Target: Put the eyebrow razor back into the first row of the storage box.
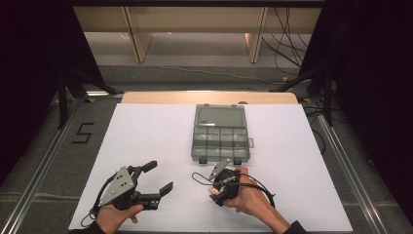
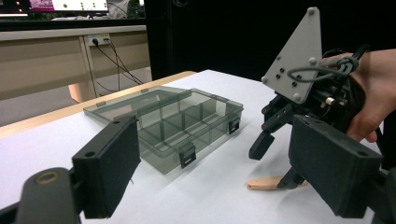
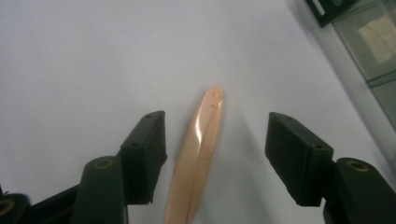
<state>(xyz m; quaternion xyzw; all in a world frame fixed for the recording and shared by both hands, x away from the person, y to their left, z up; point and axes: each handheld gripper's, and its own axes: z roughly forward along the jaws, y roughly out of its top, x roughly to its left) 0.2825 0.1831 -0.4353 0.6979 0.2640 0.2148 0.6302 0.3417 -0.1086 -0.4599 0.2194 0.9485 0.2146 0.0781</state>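
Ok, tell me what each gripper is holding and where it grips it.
Nothing yet. The right gripper straddles the peach stick, pads apart from it; the left gripper is open.

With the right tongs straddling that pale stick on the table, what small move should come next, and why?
Probably close the right tongs on the pale stick. It lies flat on the white table between the two pads, which stand apart from it on either side, so nothing grips it yet.

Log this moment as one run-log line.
right gripper: open, straddling peach plastic stick on table | left gripper: open, idle | compartment box: lid open
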